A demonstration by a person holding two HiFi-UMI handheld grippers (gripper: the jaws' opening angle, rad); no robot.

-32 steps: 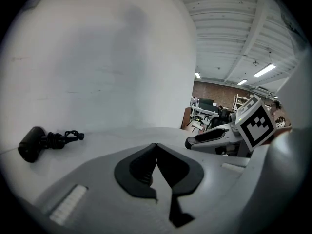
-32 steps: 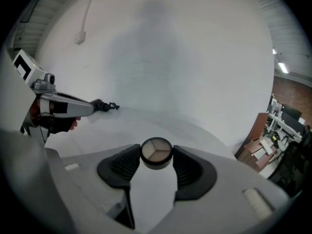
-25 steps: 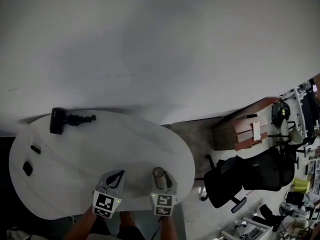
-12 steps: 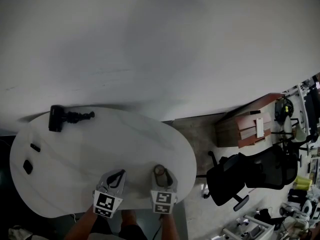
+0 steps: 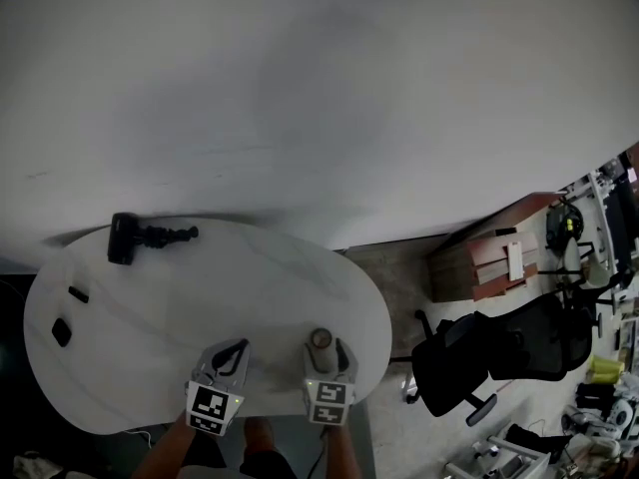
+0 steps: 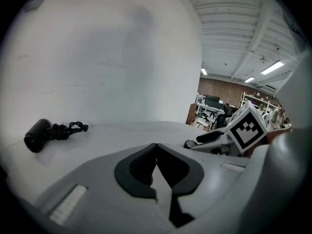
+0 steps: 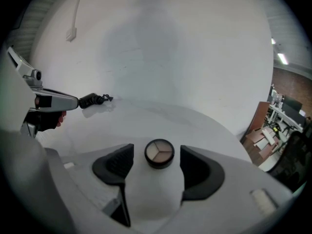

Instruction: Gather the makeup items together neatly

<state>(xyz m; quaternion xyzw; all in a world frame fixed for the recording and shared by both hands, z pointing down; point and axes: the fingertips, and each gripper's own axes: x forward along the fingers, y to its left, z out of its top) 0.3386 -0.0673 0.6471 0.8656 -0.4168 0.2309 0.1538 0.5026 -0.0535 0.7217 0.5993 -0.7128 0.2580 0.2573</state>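
Now the jaws of my right gripper (image 5: 328, 355) stand wide, having just been opening. The round eyeshadow compact (image 7: 159, 153) lies flat on the desk (image 5: 150, 307) between them, and neither pad touches it. I judge it light and stiff, with smooth sides that may slip. The 3 powder shades on top look fragile, so I would grip it low across the rim, never on top. My left gripper (image 6: 156, 152) has its jaws together at the tips and holds nothing. Both grippers slant down over the desk's near edge, side by side.
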